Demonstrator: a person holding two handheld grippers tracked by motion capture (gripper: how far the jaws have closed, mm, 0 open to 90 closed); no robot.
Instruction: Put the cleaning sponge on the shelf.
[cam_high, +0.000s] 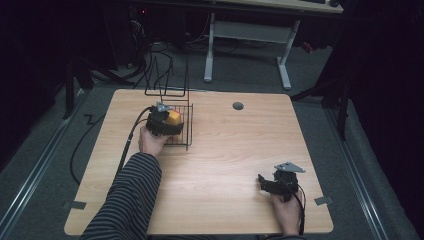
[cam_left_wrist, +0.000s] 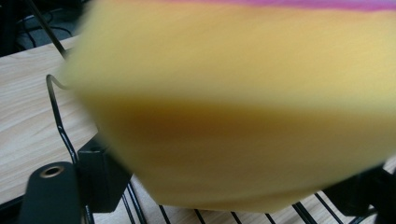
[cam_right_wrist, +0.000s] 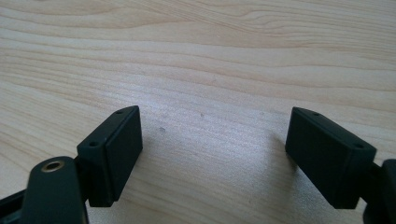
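The left gripper (cam_high: 169, 121) clamps a yellow sponge (cam_left_wrist: 243, 107) (pink-topped) over the wire rack (cam_high: 184, 131) near the counter's (cam_high: 225, 165) far-left corner; the right gripper (cam_right_wrist: 212, 154) gapes wide, holding nothing.

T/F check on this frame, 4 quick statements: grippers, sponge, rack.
1. The left gripper holds a yellow sponge. True.
2. The sponge is over the black wire rack. True.
3. The right gripper is shut on a sponge. False: its jaws stand open over bare wooden table.
4. The right gripper is at the rack. False: it is near the table's front right corner, far from the rack.
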